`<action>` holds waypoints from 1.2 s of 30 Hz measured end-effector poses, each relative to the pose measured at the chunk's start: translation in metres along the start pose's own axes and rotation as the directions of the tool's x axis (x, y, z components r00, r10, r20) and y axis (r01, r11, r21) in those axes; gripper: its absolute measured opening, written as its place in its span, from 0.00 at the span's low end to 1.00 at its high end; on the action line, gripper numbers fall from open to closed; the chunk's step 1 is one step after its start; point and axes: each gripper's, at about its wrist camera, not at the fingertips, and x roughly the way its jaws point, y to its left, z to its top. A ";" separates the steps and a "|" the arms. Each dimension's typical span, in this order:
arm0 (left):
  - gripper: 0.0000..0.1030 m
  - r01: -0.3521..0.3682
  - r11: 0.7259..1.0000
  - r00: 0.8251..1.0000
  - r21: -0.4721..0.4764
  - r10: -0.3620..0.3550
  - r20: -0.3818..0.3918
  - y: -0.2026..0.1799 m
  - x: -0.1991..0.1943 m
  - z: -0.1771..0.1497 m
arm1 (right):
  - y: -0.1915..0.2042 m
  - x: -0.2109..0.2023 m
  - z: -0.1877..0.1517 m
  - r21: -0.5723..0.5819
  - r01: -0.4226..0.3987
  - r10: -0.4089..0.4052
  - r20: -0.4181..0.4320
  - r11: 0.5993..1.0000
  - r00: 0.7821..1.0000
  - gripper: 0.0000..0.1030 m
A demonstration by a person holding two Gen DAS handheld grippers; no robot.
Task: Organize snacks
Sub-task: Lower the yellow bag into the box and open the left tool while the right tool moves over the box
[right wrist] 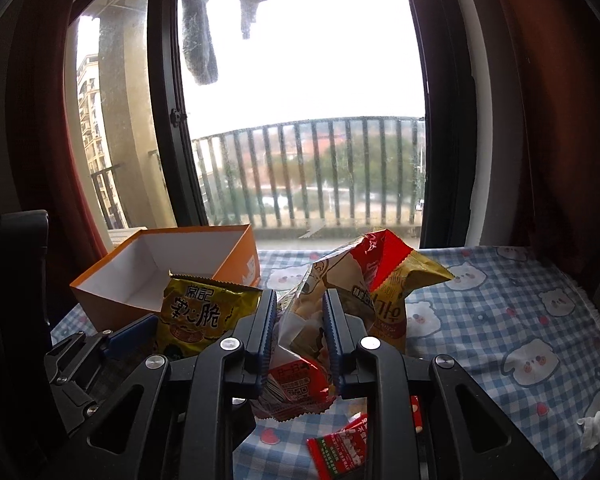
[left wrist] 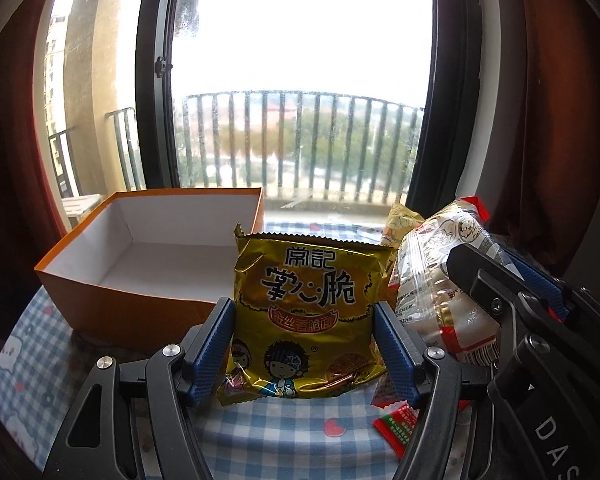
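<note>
My left gripper [left wrist: 305, 320] is shut on a yellow noodle-snack packet [left wrist: 308, 312] and holds it upright above the checked cloth, just right of the open orange box [left wrist: 112, 300]. My right gripper [right wrist: 299, 312] is shut on a clear red-and-white snack bag [right wrist: 308, 320], raised beside the left one. That bag shows in the left wrist view [left wrist: 432, 276], and the yellow packet shows in the right wrist view [right wrist: 204, 312]. The orange box [right wrist: 100, 300], white inside, holds nothing I can see.
A yellow-and-red snack bag [right wrist: 396, 292] lies behind the right gripper. Small red sachets [right wrist: 340, 448] lie on the blue checked tablecloth [right wrist: 500, 312]. A crumpled white tissue [right wrist: 598, 426] lies at the cloth's right edge. A window and red curtains stand behind the table.
</note>
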 end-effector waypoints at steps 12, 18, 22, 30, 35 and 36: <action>0.69 -0.030 0.998 0.999 -0.049 0.031 0.031 0.044 0.014 0.034 | 0.038 0.030 0.040 -0.054 -0.058 0.061 0.052 0.997 0.997 0.23; 0.69 -0.059 0.995 0.998 -0.085 0.061 0.017 0.076 0.030 0.048 | 0.068 0.062 0.055 -0.083 -0.103 0.107 0.042 0.991 0.993 0.16; 0.69 -0.068 0.990 0.998 -0.126 0.069 0.001 0.104 0.045 0.057 | 0.097 0.083 0.063 -0.125 -0.146 0.153 0.047 0.981 0.987 0.03; 0.69 -0.143 0.978 0.988 -0.153 0.133 -0.073 0.153 0.083 0.059 | 0.141 0.143 0.063 -0.117 -0.240 0.235 -0.054 0.964 0.970 0.03; 0.69 -0.162 0.974 0.983 -0.157 0.146 -0.107 0.170 0.103 0.059 | 0.155 0.173 0.059 -0.101 -0.265 0.252 -0.122 0.959 0.960 0.03; 0.69 -0.166 0.973 0.982 -0.159 0.149 -0.115 0.173 0.107 0.059 | 0.156 0.176 0.057 -0.100 -0.262 0.249 -0.130 0.960 0.960 0.03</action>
